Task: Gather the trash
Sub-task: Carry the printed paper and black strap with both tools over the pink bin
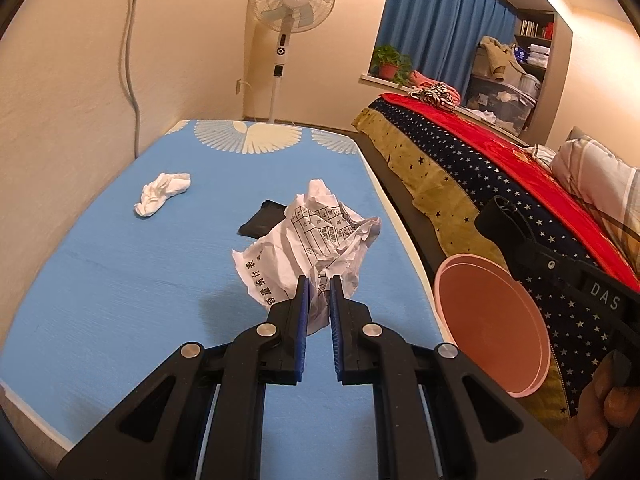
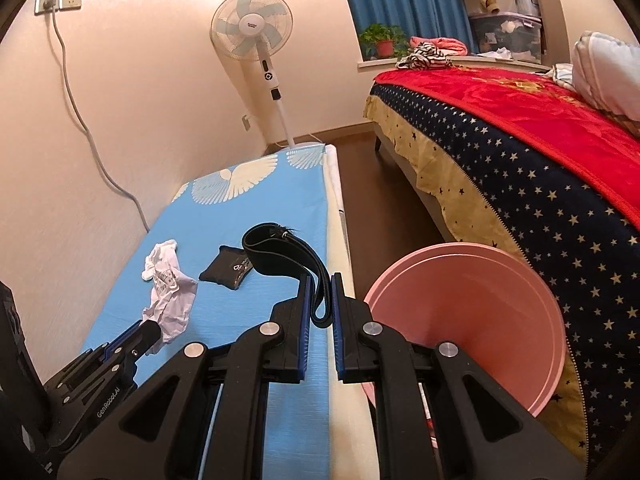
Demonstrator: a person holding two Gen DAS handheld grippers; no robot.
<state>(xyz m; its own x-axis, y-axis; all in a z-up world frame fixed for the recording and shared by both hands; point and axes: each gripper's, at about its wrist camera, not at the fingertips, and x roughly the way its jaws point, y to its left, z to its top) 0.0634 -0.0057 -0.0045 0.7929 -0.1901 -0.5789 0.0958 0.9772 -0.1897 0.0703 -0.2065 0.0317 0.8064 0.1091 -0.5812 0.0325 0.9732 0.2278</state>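
Note:
My left gripper is shut on a crumpled printed paper and holds it over the blue mat; the same paper shows in the right wrist view, held by the left gripper. My right gripper is shut on a black strap, lifted above the mat's right edge. A pink bin stands beside the mat on the right, its opening tilted toward me; it also shows in the right wrist view. A white crumpled tissue and a black pouch lie on the mat.
A bed with a star-patterned cover and red blanket runs along the right. A standing fan is at the far wall beyond the mat. A power cable hangs down the left wall. Brown floor separates mat and bed.

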